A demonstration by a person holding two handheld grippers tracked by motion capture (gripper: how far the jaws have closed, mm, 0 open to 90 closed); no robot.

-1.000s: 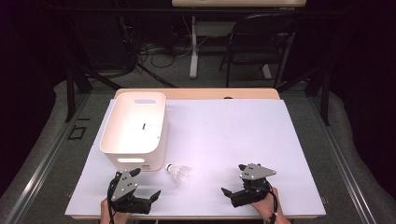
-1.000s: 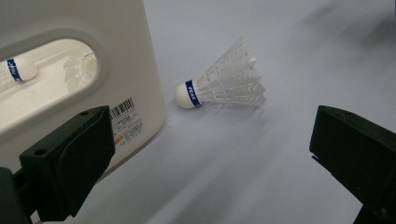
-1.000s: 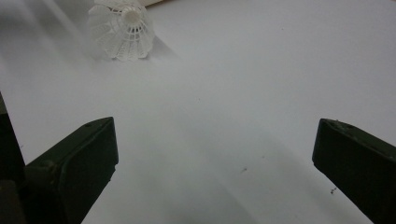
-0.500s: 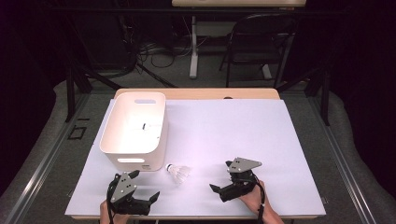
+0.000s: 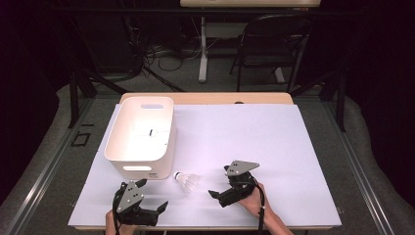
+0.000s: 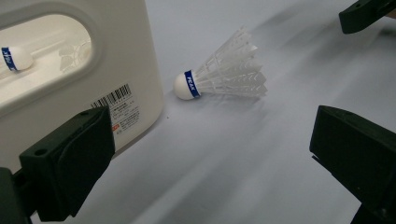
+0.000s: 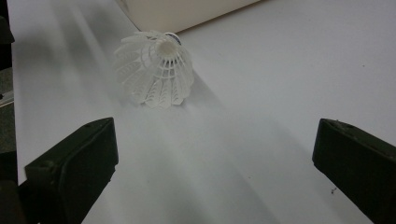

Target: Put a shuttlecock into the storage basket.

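High view: I see the shuttlecock lying on its side on the white table, just beside the near right corner of the white bin. My left gripper sits at the near edge, jaws spread, holding nothing. My right gripper is to the right of the shuttlecock, near it but not touching, jaws apart and empty. Left gripper view: the shuttlecock lies ahead between the open jaws, cork end toward the bin; a second shuttlecock shows through the bin's handle slot. Right gripper view: the shuttlecock lies ahead, its feathered skirt facing the wide-open jaws.
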